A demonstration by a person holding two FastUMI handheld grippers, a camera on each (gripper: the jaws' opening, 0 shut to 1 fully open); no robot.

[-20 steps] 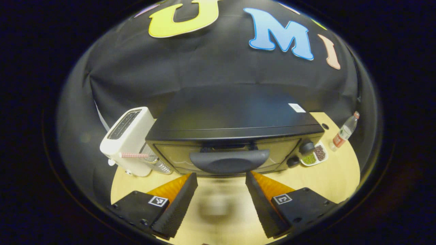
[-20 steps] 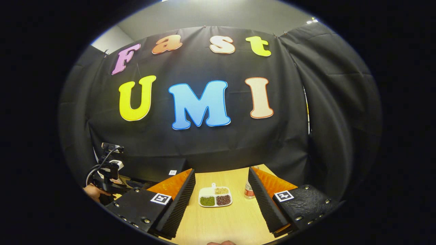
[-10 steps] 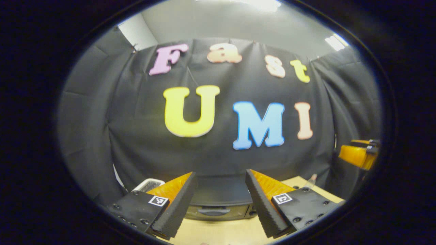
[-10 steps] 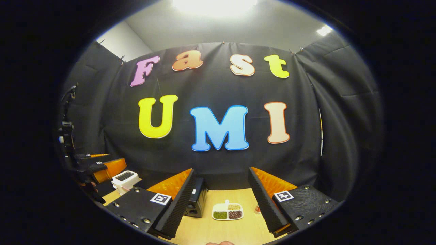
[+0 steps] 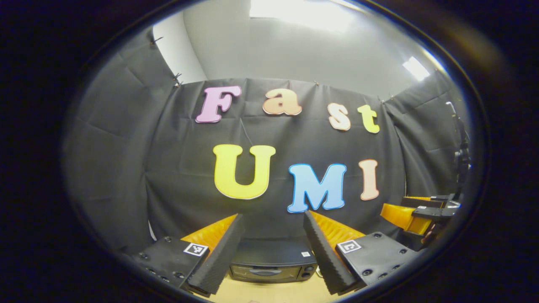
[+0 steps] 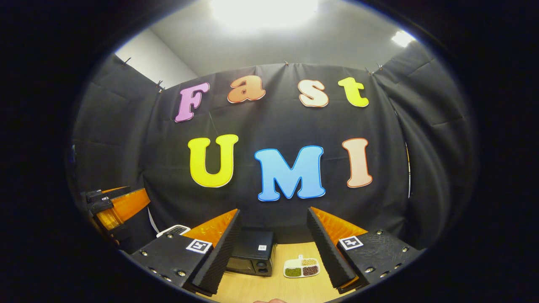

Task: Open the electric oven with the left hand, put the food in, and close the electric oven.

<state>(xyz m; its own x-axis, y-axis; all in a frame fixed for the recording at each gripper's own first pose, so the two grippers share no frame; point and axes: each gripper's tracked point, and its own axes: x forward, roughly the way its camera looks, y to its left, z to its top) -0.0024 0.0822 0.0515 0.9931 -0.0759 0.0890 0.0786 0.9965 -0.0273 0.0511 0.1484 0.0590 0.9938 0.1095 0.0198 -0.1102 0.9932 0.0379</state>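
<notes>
Left gripper view: electric oven (image 5: pixel 273 266) shut on the bench (image 5: pixel 269 292), both claws raised, well apart from it.
Oven first: a stiff, heavy-looking black box, set toward the bench's back edge, its door closed; the sensible hold is the wide bar handle (image 5: pixel 265 272) across the door front, which should swing down rather than lift. Beside its knob end, in the right gripper view, sits a small white divided dish (image 6: pixel 301 268), light and likely to slide, carrying green, dark reddish and pale grains in separate compartments. Left claw (image 5: pixel 269 254) gapes wide with nothing between its fingers; right claw (image 6: pixel 273 248) likewise wide and empty.
</notes>
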